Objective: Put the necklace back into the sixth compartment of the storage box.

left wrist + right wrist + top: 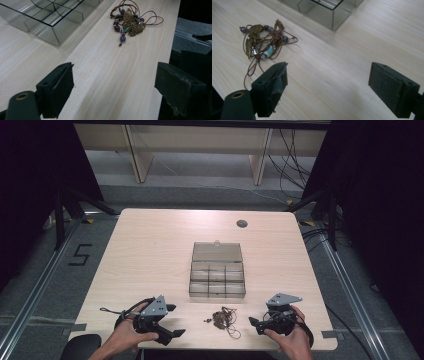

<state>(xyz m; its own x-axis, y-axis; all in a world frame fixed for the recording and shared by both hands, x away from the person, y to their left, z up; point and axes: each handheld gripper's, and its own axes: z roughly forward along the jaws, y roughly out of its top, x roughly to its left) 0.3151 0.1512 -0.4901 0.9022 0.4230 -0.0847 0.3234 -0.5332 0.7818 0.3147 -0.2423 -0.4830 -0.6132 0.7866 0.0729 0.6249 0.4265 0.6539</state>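
A tangle of brown cord with beads and brass charms, a necklace (223,319), lies near the table's front edge. In the left gripper view the necklace (130,21) is ahead and to the right; in the right gripper view the necklace (263,41) is ahead on the left. A clear plastic compartment box (217,270) stands behind it with its lid folded back. My left gripper (172,321) rests at the front left, jaws wide apart and empty. My right gripper (255,323) rests at the front right, open too, nothing between its pads. Both point toward the necklace.
The box's corner (53,23) is close on the left in the left gripper view, and a corner of the box (332,15) sits ahead in the right gripper view. A round cable hole (242,223) lies at the table's far side. The table's front edge (200,347) runs just under both hands.
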